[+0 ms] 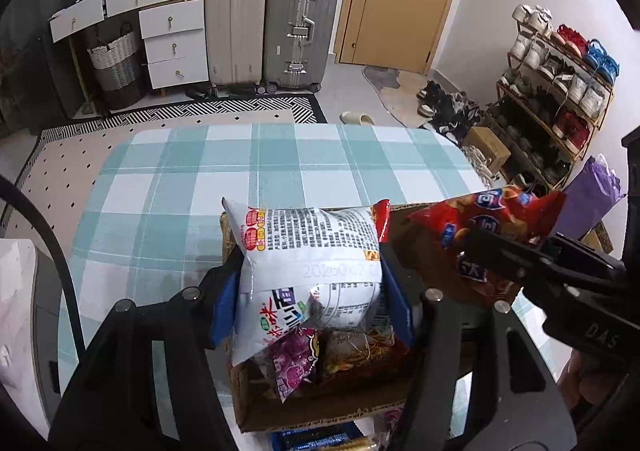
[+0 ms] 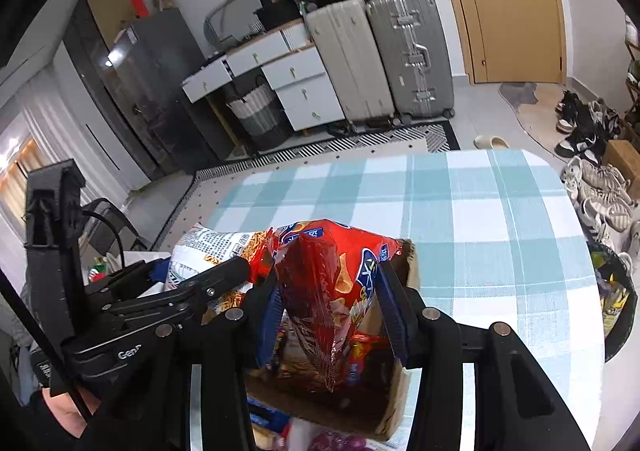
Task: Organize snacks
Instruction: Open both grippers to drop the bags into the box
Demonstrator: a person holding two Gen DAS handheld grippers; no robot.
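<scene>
Two handheld grippers work over a cardboard box (image 1: 320, 403) on a table covered in a blue-and-white checked cloth (image 1: 280, 163). The box sits near the table's near edge, with a purple packet (image 1: 294, 365) and other snacks inside.

The left gripper (image 1: 312, 291) points forward and slightly down over the box, its blue-padded fingers (image 1: 222, 307) closed against both sides of a puffy white bag (image 1: 312, 251) printed with dense black text. The bag is lifted above the box's contents, its top leaning toward the far edge.

The right gripper (image 2: 328, 307) reaches in from the right at a similar downward tilt, its fingers (image 2: 394, 311) pinching a red chip bag (image 2: 324, 291) by the middle. That bag hangs upright over the right side of the box, bottom seam dipping below the box rim in the right wrist view. The two bags sit just beside each other, the white one to the left.
</scene>
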